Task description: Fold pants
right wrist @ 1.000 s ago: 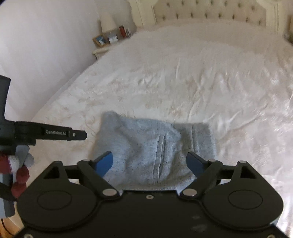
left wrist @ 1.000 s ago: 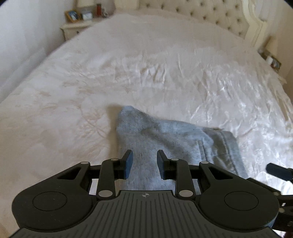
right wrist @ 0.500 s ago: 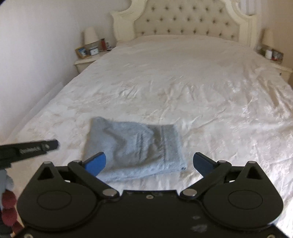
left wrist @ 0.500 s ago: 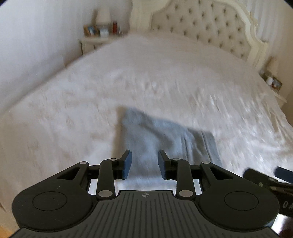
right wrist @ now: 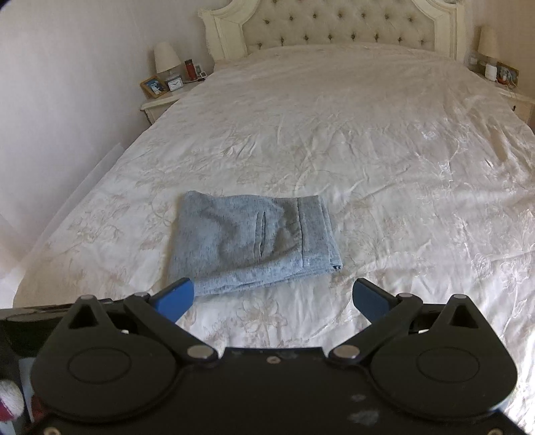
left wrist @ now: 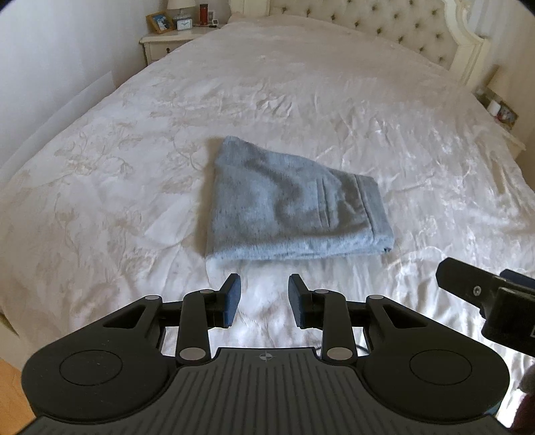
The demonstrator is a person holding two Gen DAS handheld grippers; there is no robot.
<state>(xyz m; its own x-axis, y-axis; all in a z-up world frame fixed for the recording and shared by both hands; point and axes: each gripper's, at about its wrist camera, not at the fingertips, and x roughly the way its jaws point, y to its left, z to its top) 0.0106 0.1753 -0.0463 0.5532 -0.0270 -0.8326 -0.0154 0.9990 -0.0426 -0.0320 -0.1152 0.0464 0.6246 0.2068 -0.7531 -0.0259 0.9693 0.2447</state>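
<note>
Our left claw (left wrist: 260, 296) sits part-open and empty, backed off from the pants (left wrist: 287, 207), which now lie folded small near the foot of the bed (left wrist: 301, 100). Right claw (right wrist: 272, 297) is spread wide, also pulled clear (looks finished to us).

A home bedroom is shown. A wide bed (right wrist: 367, 167) with a tufted headboard (right wrist: 334, 26) is flanked by nightstands; a lamp (right wrist: 166, 57) and framed photo (right wrist: 152, 85) are seen far left.
</note>
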